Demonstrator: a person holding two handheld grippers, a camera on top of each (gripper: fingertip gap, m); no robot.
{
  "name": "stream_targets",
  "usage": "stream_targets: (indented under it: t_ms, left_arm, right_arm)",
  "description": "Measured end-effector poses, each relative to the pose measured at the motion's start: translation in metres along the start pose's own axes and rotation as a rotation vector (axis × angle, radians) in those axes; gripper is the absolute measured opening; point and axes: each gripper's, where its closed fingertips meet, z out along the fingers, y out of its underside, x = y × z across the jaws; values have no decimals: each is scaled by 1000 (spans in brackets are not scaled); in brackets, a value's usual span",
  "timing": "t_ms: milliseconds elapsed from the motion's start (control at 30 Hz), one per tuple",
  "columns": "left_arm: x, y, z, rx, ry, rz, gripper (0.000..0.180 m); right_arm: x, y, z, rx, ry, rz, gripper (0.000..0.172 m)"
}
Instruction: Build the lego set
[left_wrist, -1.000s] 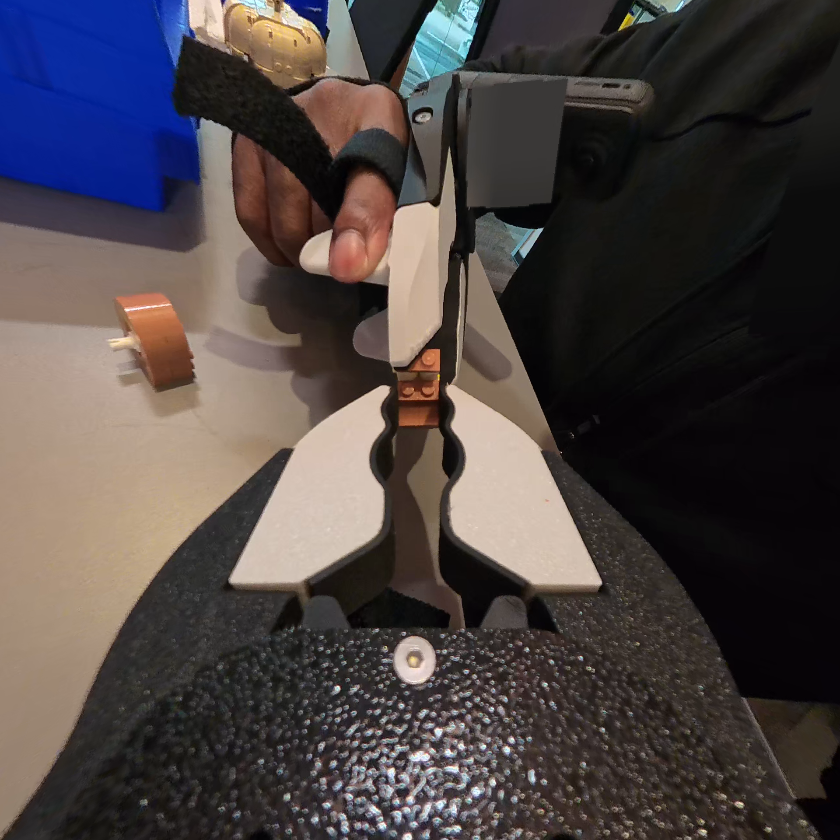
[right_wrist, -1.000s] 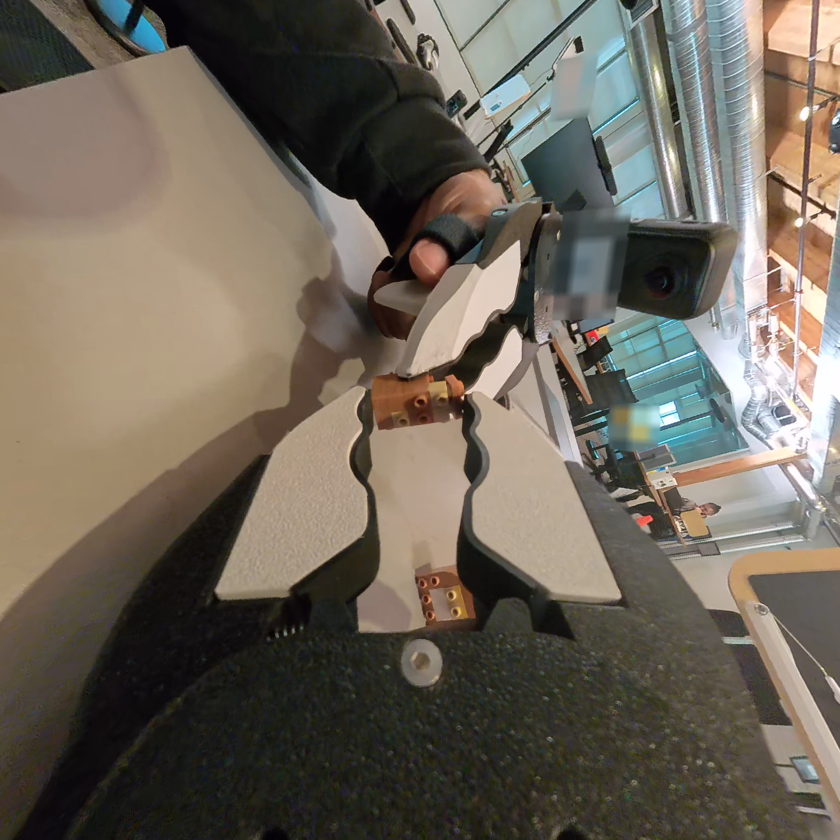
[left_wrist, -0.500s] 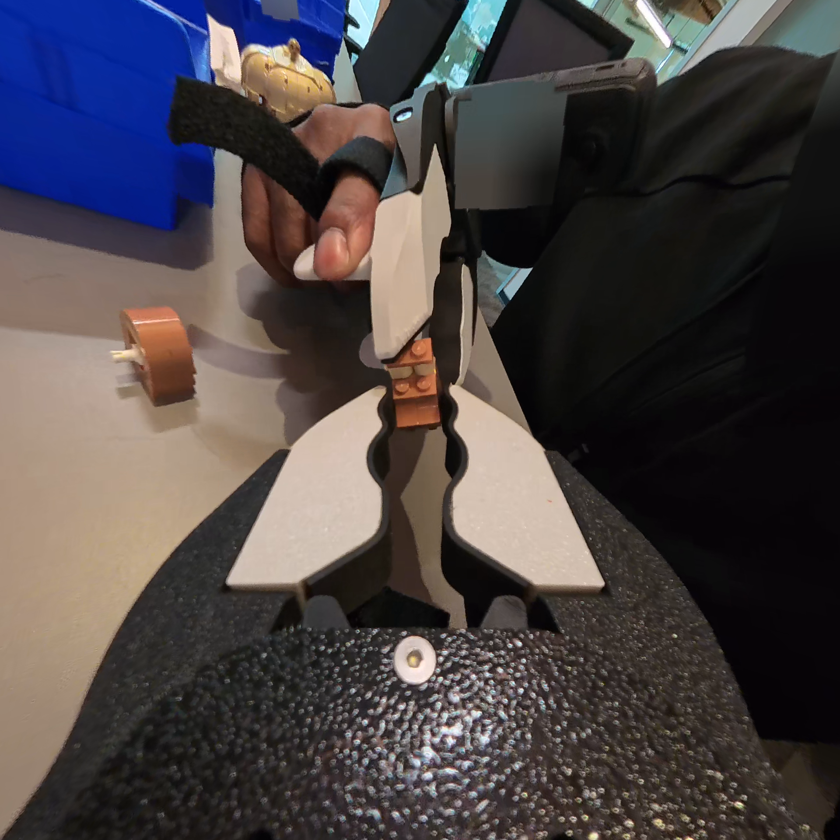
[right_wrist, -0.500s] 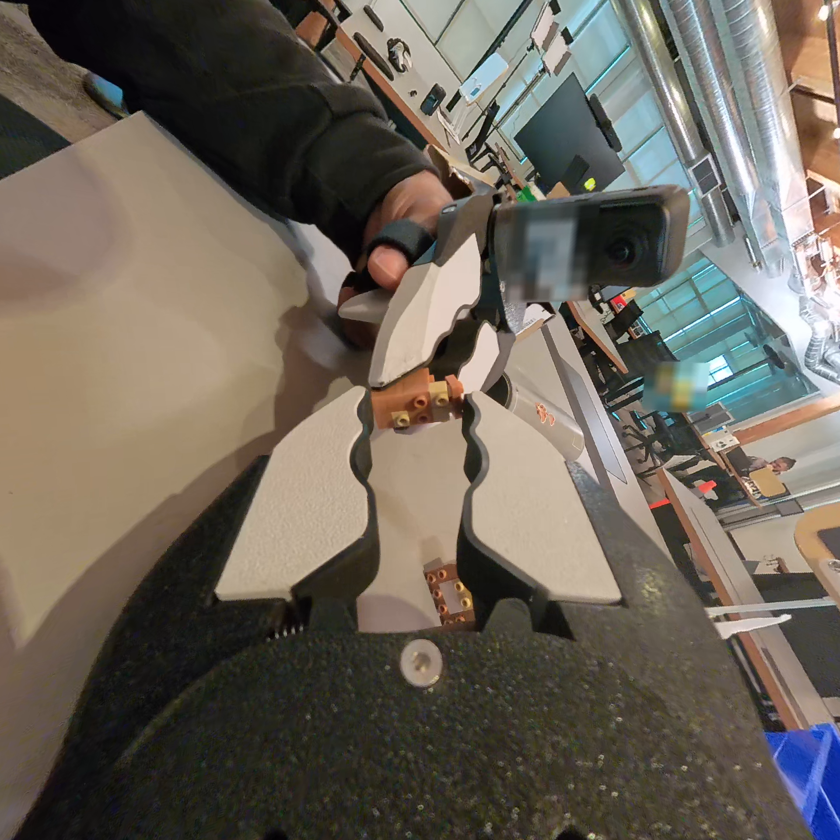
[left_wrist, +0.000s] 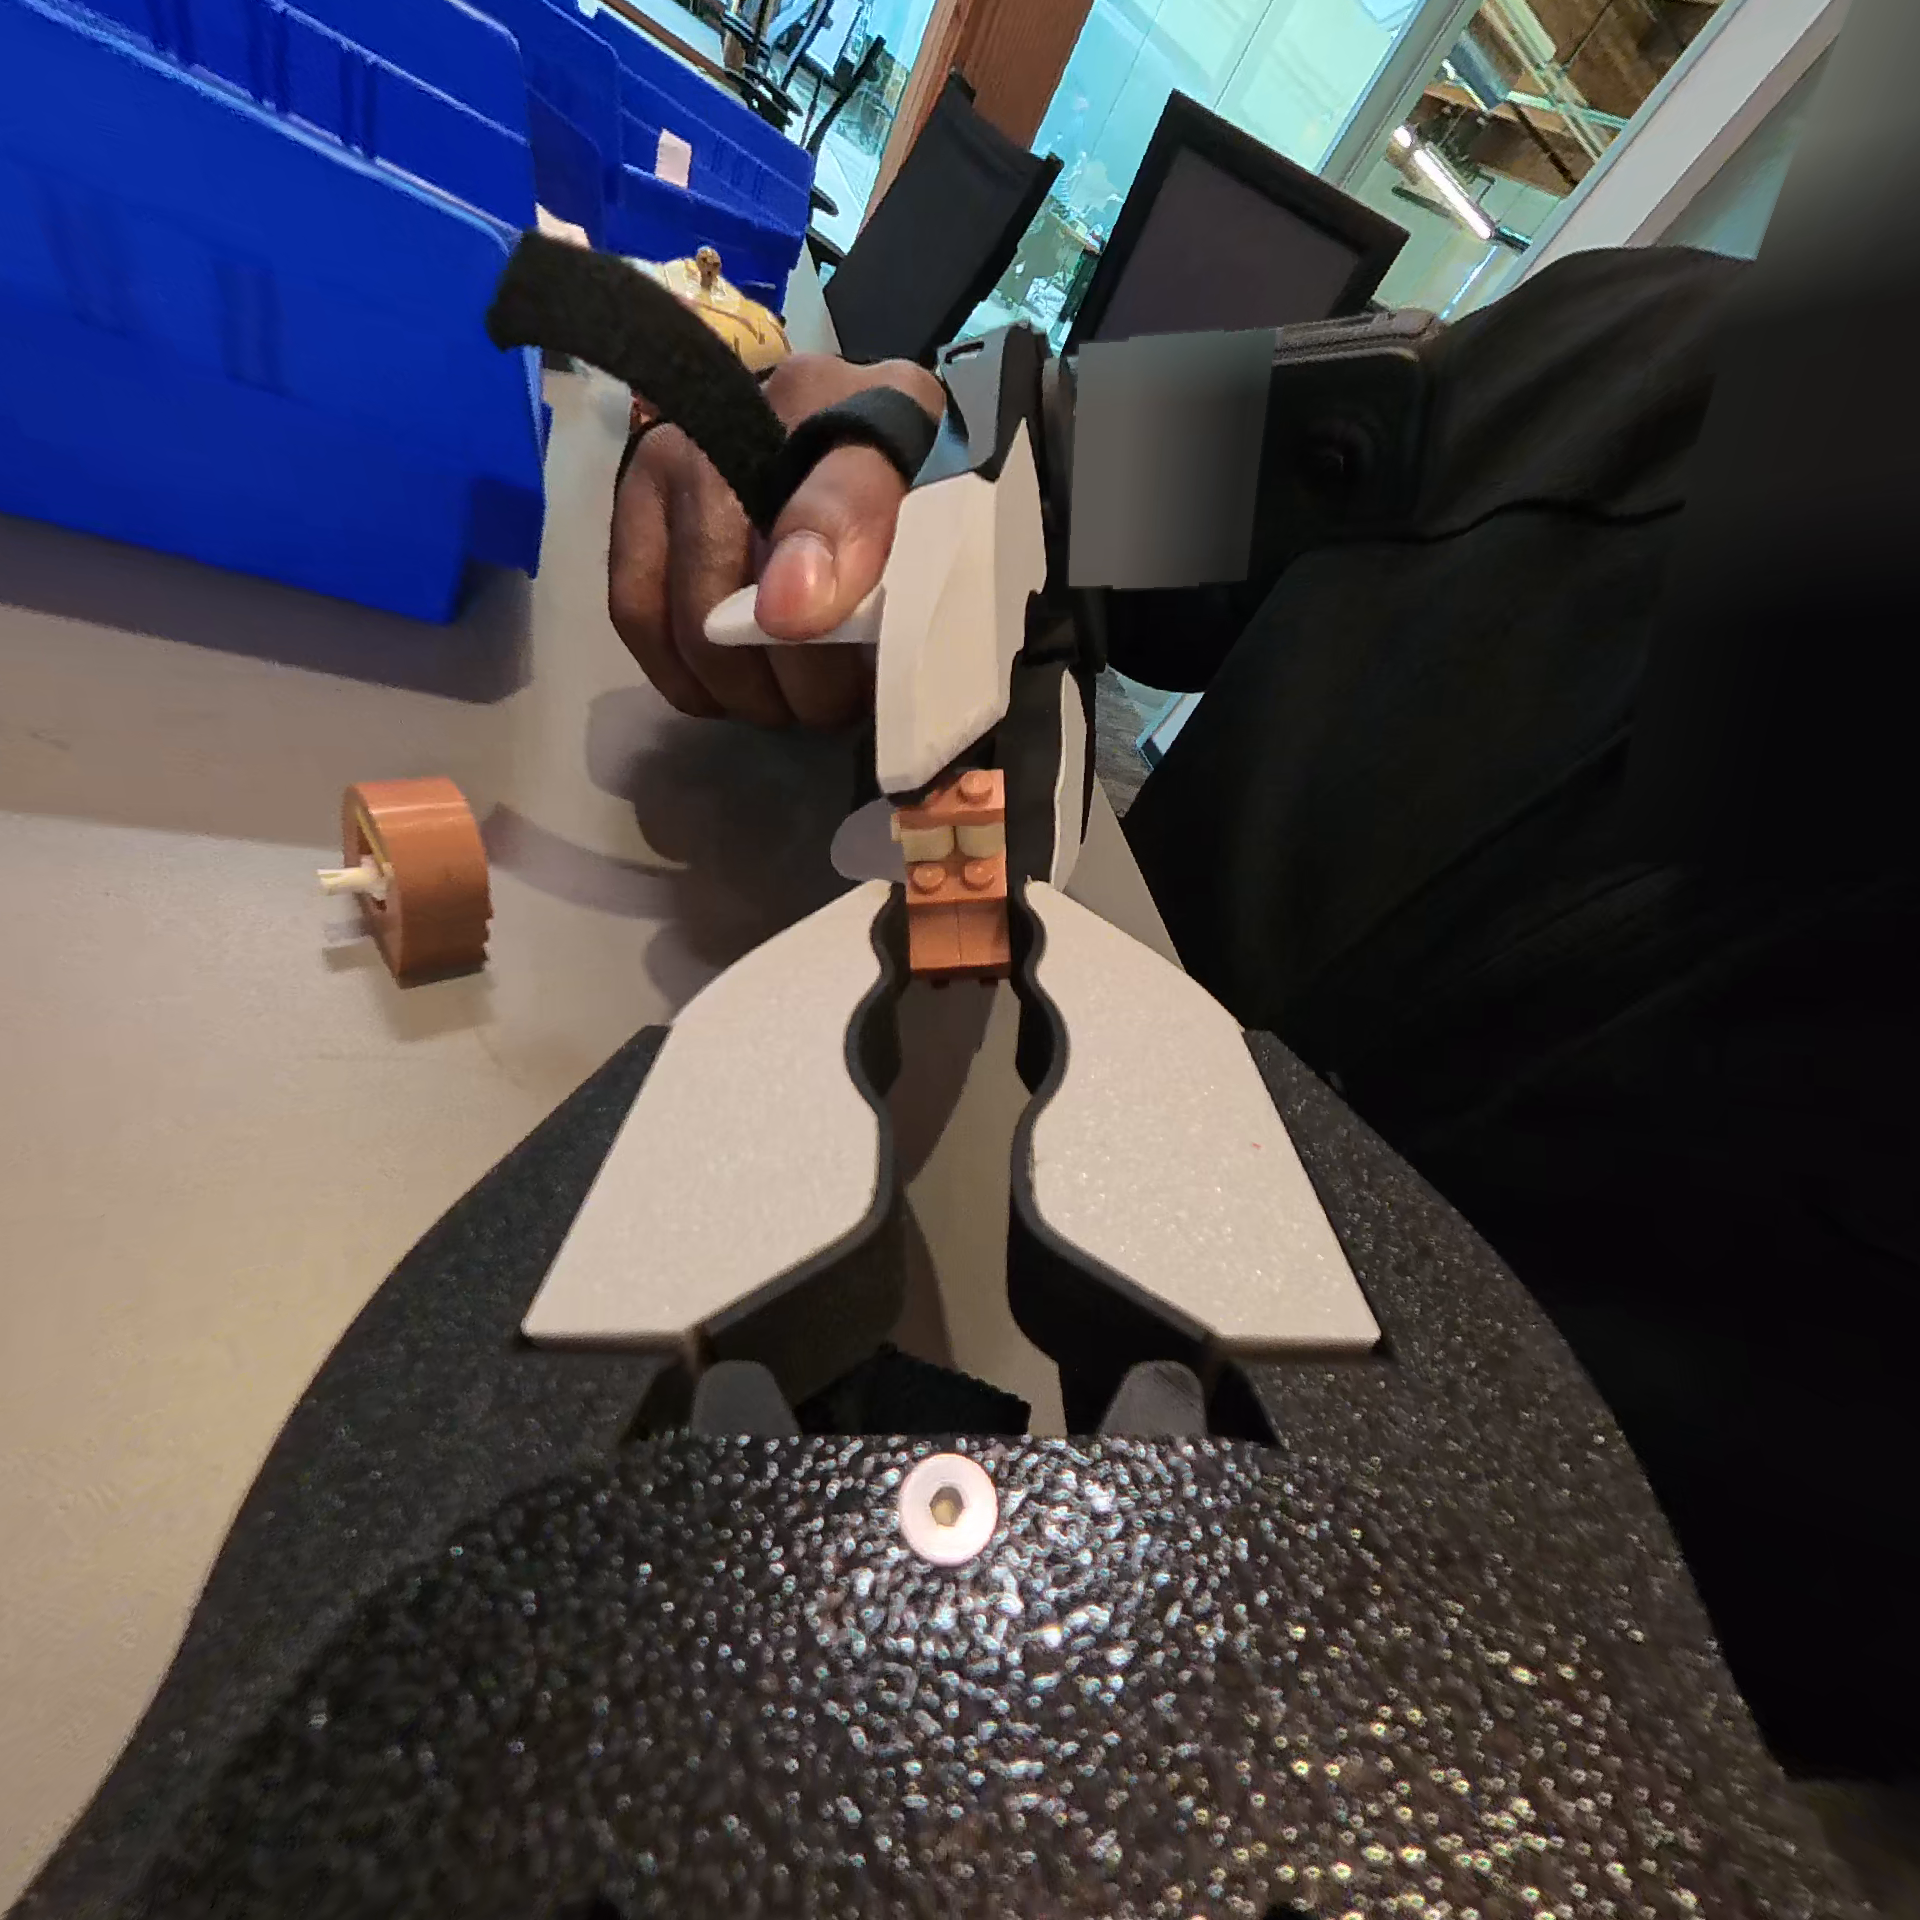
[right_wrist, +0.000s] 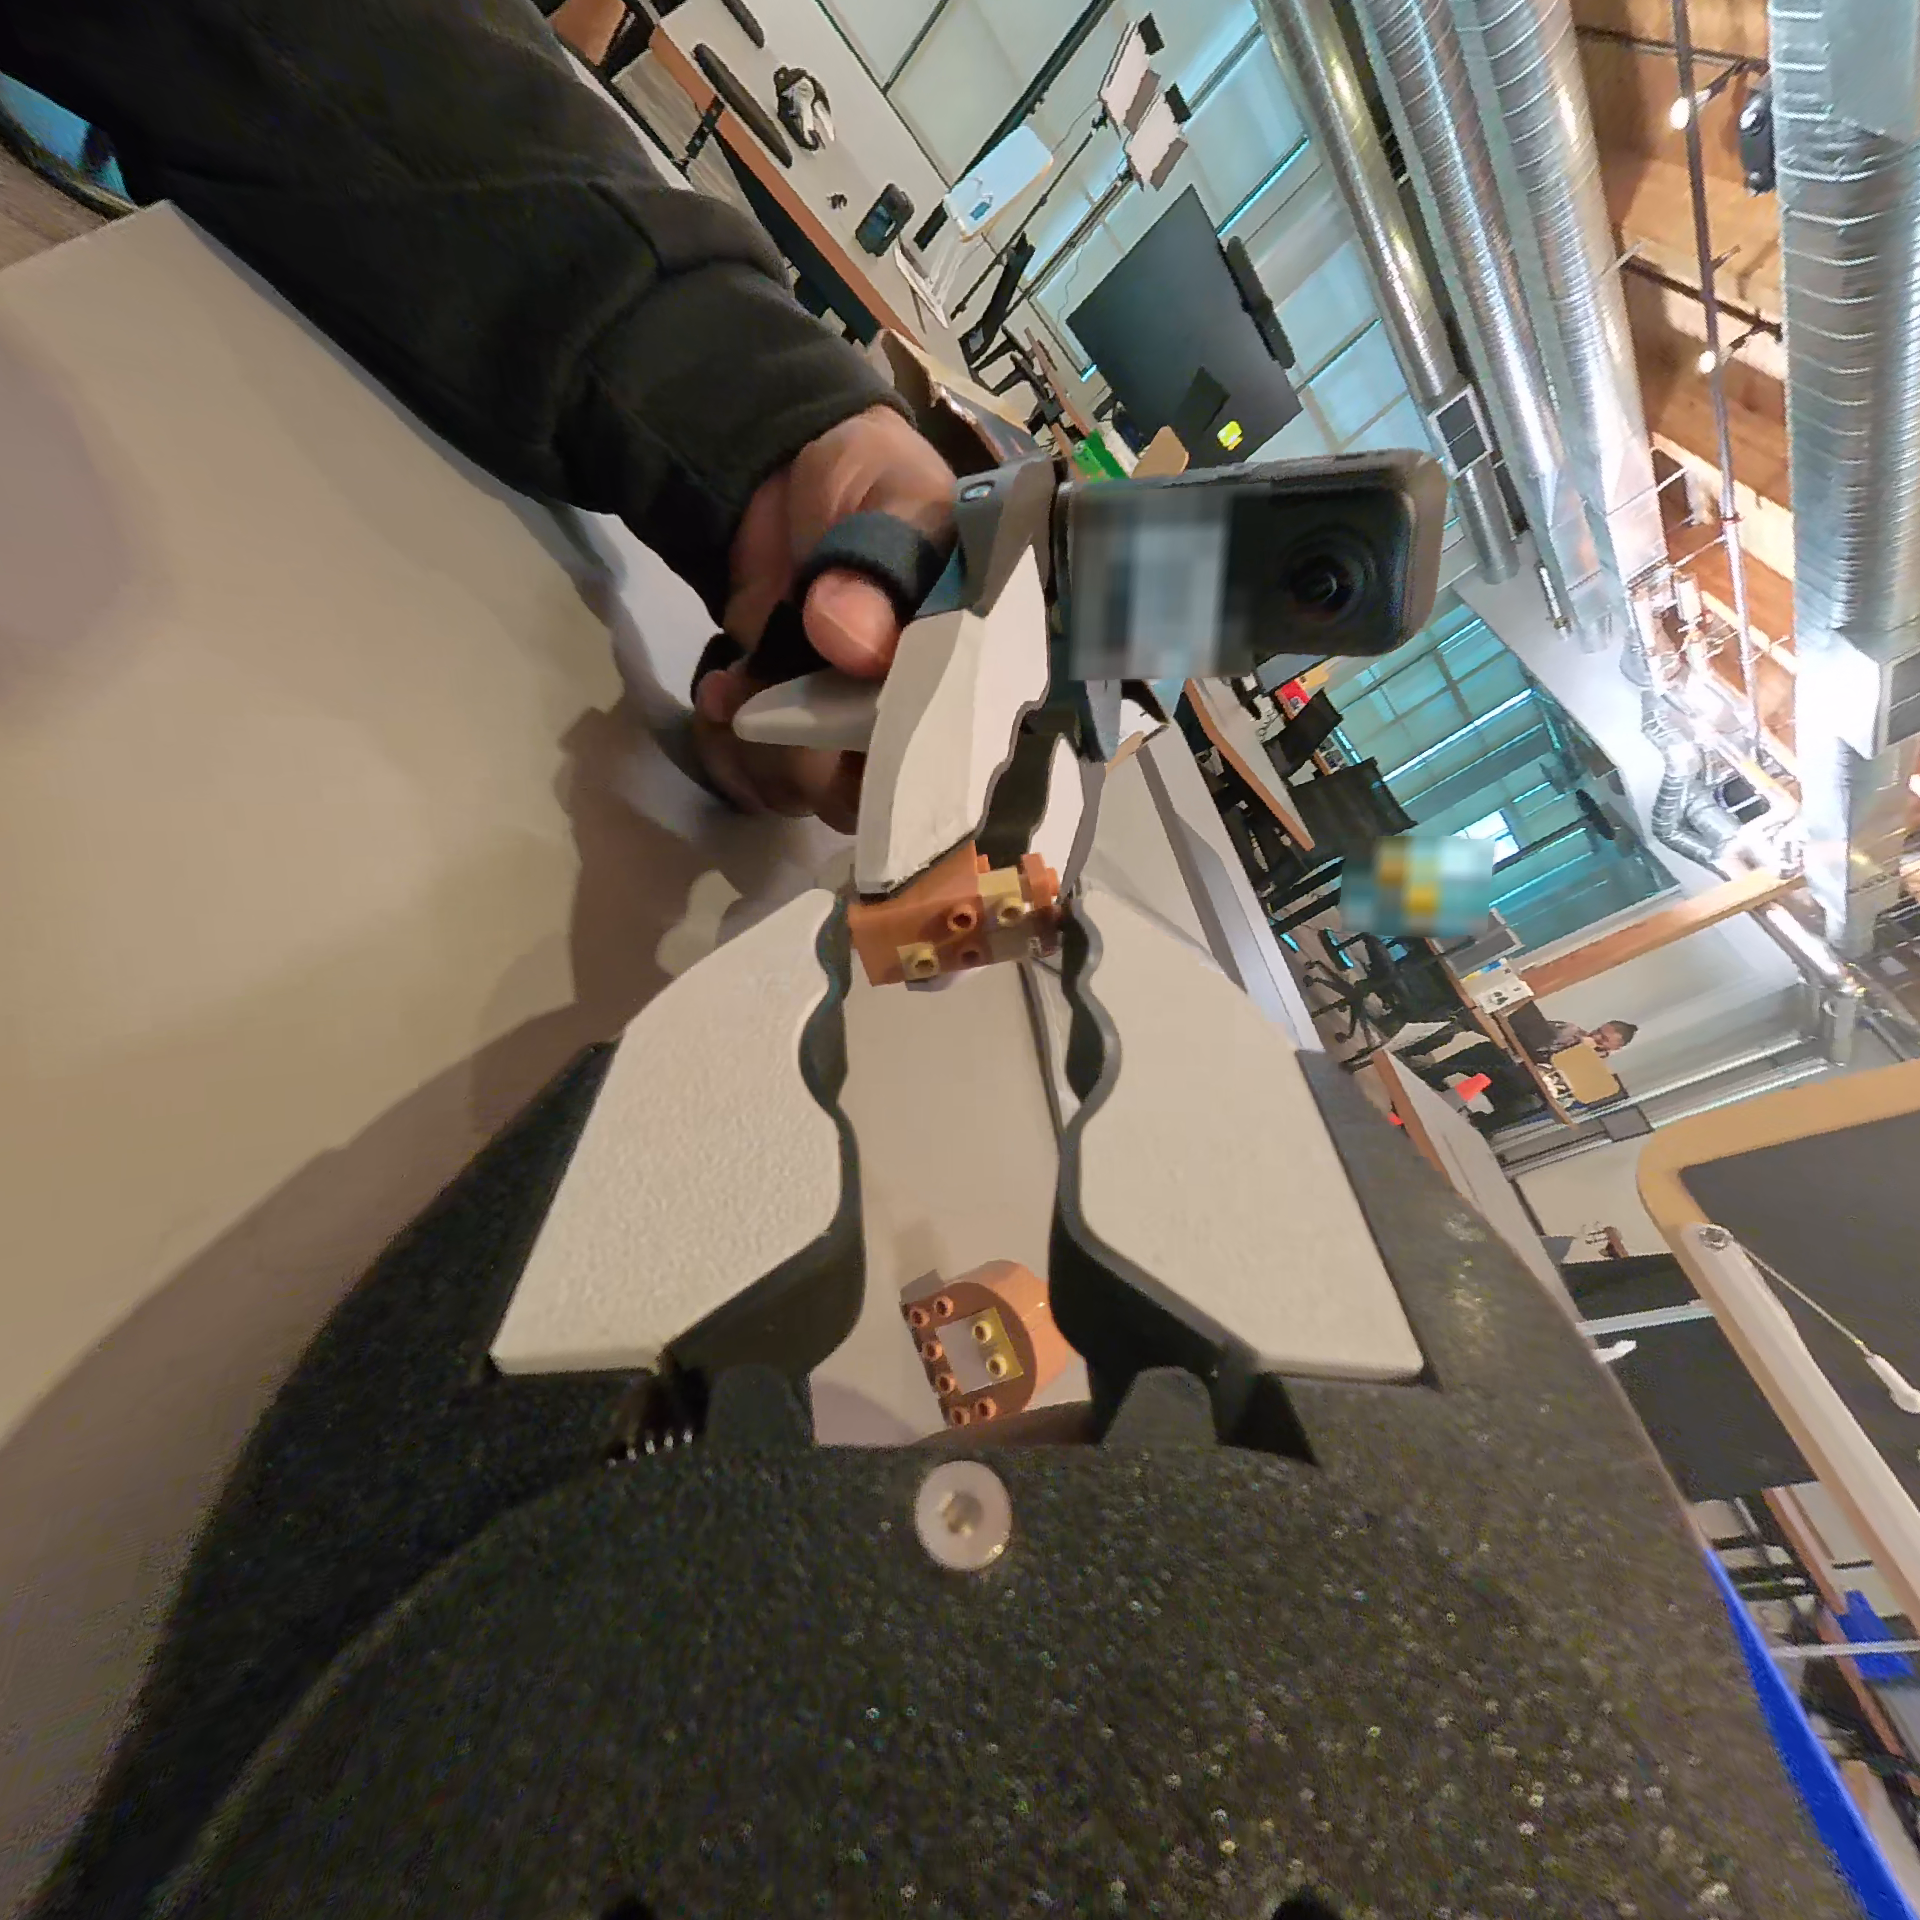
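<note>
- The left gripper (left_wrist: 958, 925) has its jaws closed most of the way, both pads pressed on the sides of a small brown brick assembly (left_wrist: 956, 883) held at its tips, at 12 o'clock from the gripper's body.
- The right gripper (right_wrist: 951, 935) stands wider, its pads pressed on the two ends of that same brick assembly (right_wrist: 951, 930), so both grippers grip one piece, tip to tip, above the table (left_wrist: 156, 1091).
- The piece is brown with a few cream studs, a cream layer sandwiched between its brown parts.
- In the left wrist view the right gripper comes down from 12 o'clock, worked by a hand (left_wrist: 717, 582) with a black strap (left_wrist: 644, 353) over it.
- A brown toothed wheel (left_wrist: 421, 878) with a white axle lies on the table at 9 o'clock from the left fingertips, well apart from them.
- Blue bins (left_wrist: 260, 312) stand at 10 o'clock beyond the wheel.
- In the right wrist view a second brown round studded piece (right_wrist: 982, 1340) lies on the table at 6 o'clock from the held piece, between the fingers' bases.
</note>
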Motion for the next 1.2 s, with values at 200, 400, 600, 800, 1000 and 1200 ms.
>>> stream_targets:
  t_ms: [200, 400, 600, 800, 1000, 1200]
  left_arm:
    - [1, -2, -1, 8, -6, 16, 18]
    - [1, 3, 2, -45, -31, 40, 18]
    - [0, 9, 3, -89, -46, 25, 18]
    - [-1, 10, 3, -93, -51, -6, 18]
    - [-2, 12, 4, -100, -55, -9, 17]
    - [-3, 7, 2, -69, -56, -21, 18]
  right_arm:
    - [1, -2, -1, 6, 21, -36, 38]
    - [-4, 0, -2, -1, -12, -67, 38]
    - [-9, 3, -2, -23, -48, -91, 37]
    - [-10, 4, -2, -37, -48, -123, 37]
    - [-11, 7, -2, -51, -53, -154, 36]
    - [-6, 4, -2, -20, 18, -158, 36]
